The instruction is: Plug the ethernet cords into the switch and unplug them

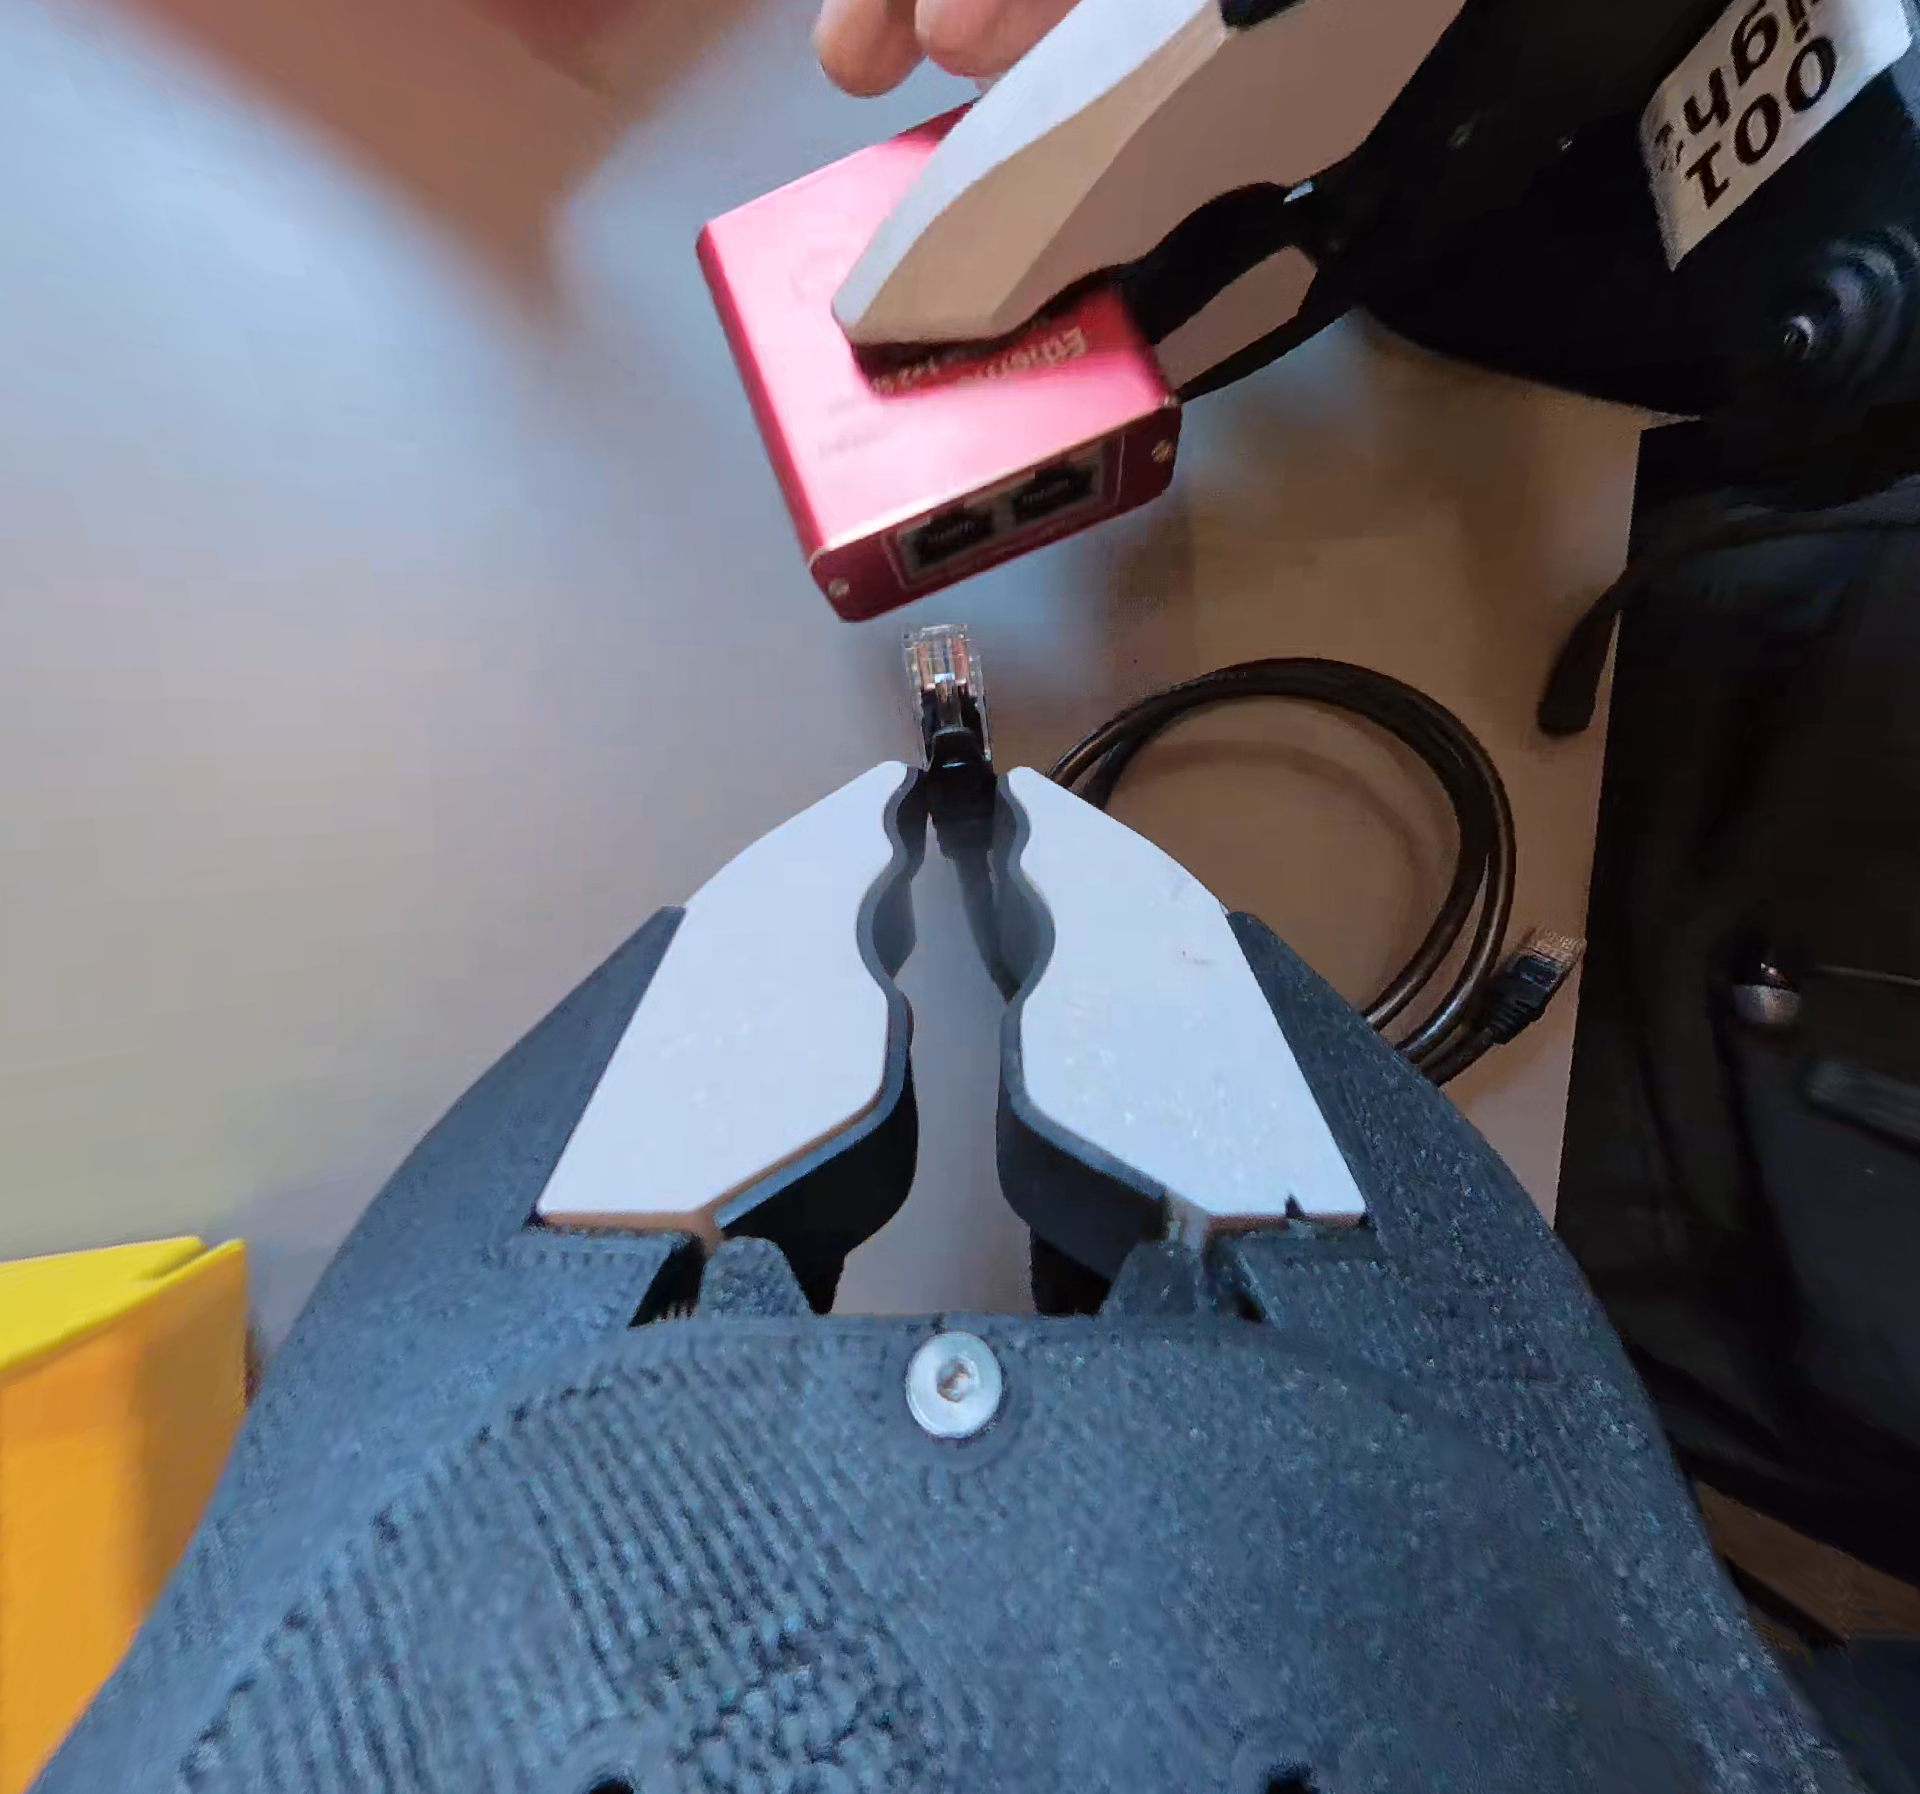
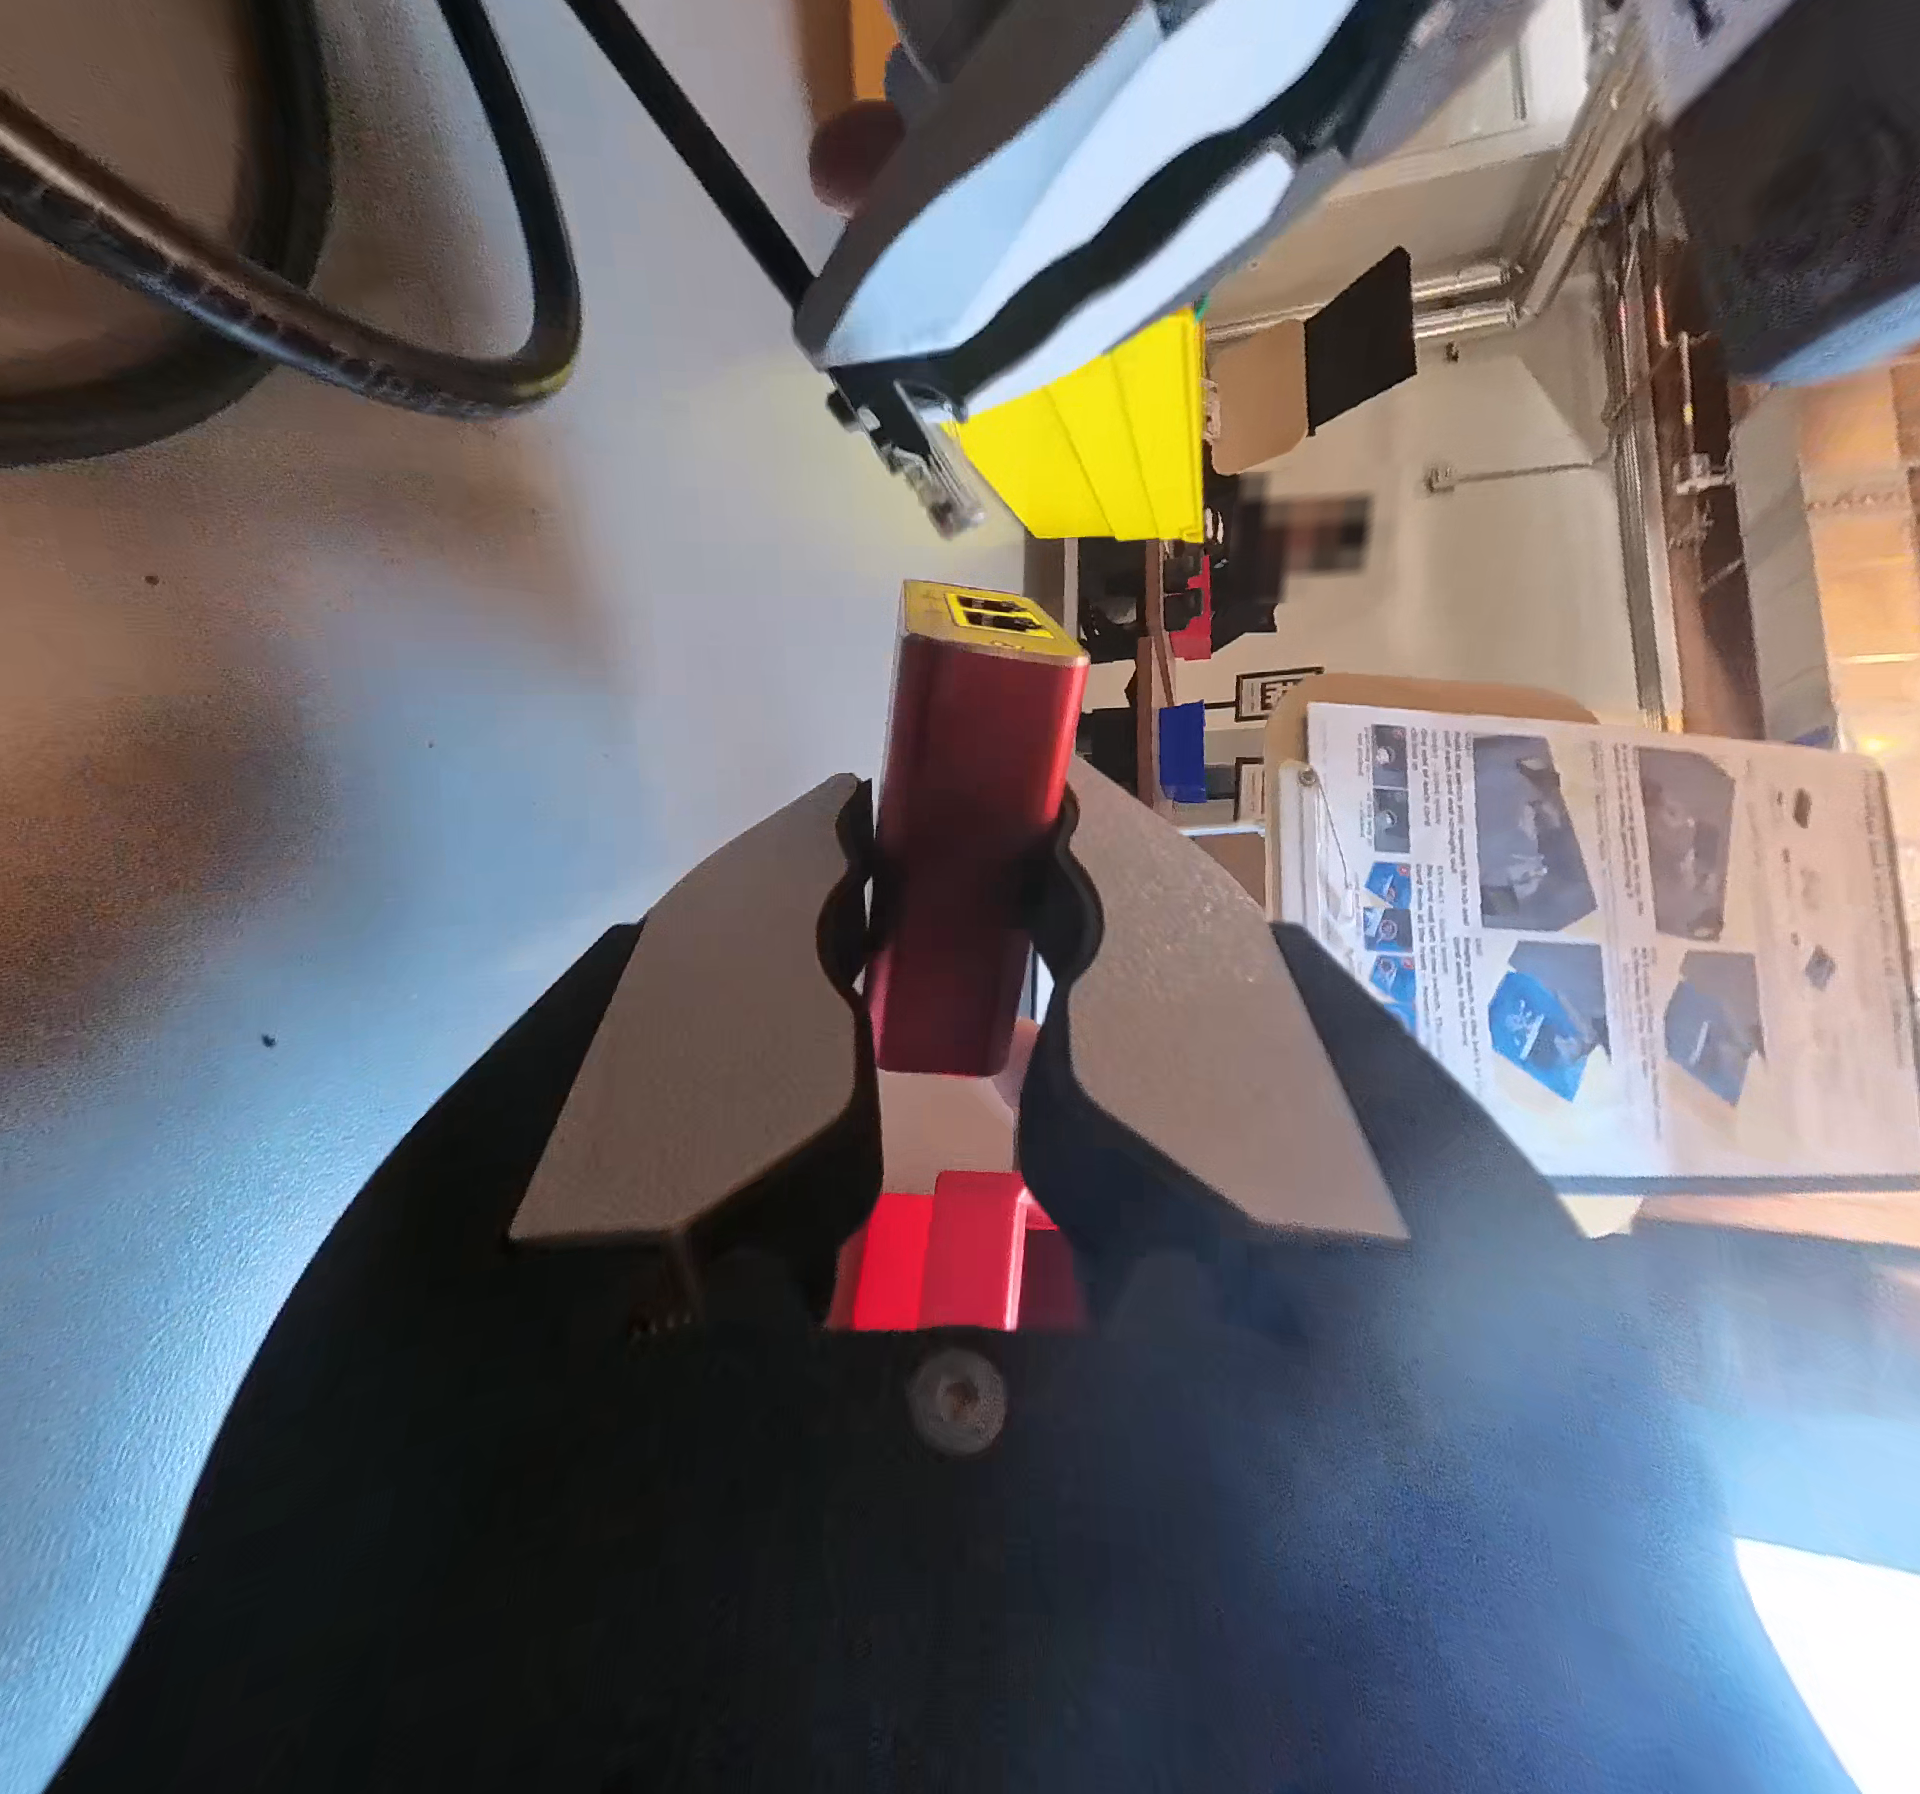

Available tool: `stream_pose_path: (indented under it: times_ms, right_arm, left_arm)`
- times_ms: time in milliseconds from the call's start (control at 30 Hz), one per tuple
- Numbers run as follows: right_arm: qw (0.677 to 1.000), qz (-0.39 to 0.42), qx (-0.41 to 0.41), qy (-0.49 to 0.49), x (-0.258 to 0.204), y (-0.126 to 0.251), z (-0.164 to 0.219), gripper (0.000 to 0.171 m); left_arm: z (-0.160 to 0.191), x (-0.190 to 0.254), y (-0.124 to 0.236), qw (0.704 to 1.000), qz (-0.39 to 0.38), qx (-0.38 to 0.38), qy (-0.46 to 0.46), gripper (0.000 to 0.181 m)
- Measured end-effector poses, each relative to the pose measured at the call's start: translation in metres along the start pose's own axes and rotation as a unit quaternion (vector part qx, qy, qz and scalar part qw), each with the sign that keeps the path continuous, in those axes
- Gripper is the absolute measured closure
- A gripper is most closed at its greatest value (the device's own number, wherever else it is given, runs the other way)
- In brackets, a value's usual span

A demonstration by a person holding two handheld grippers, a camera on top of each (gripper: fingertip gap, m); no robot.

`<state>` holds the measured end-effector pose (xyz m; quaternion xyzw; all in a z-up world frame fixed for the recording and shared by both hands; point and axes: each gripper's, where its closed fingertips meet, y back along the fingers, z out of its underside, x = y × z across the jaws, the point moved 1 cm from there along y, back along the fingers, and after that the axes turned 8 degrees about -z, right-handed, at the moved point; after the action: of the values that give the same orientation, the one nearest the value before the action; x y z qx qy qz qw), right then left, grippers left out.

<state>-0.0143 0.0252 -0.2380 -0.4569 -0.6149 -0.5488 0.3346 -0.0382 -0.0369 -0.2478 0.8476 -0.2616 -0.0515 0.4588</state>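
Observation:
My left gripper (image 1: 953, 776) is shut on a black ethernet cord just behind its clear plug (image 1: 940, 669). The plug points at the two ports of the red switch (image 1: 971, 487) and stands a short gap below them, apart from the switch. My right gripper (image 2: 961, 788) is shut on the red switch (image 2: 971, 840) and holds it in the air above the white table, with the port face (image 2: 987, 620) turned toward the plug (image 2: 935, 487). The right gripper also shows in the left wrist view (image 1: 1039, 186), clamped over the switch. The left gripper also shows in the right wrist view (image 2: 1029, 217).
A coil of black cable (image 1: 1444, 871) with a second plug (image 1: 1532, 981) lies on the table to the right. A yellow bin (image 1: 94, 1453) sits at the left edge. A black bag (image 1: 1766, 913) stands at the right. A printed instruction sheet (image 2: 1600, 944) lies beyond the table. About 7 centimeters separates my left fingertips from my right.

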Motion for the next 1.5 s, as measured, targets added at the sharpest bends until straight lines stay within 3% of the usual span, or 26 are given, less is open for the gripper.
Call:
stream_pose_path:
  times_ms: [367,867,1133,1500]
  right_arm:
    - [0.997,-0.012,-0.036,0.062,-0.012,-0.008,0.003,0.144]
    - [0.999,-0.014,-0.022,0.04,-0.01,-0.003,0.001,0.144]
    - [1.0,0.013,0.001,0.01,0.007,0.009,-0.001,0.144]
    - [0.999,-0.026,0.046,-0.003,-0.002,0.016,-0.018,0.145]
  left_arm:
    - [0.001,-0.007,-0.012,0.996,0.013,-0.084,0.012,0.169]
    - [-0.01,-0.003,-0.008,0.977,0.055,-0.204,0.0,0.17]
    - [-0.034,0.0,0.009,0.974,0.069,-0.215,0.001,0.17]
    - [-0.03,0.014,0.007,0.978,0.078,-0.19,-0.033,0.171]
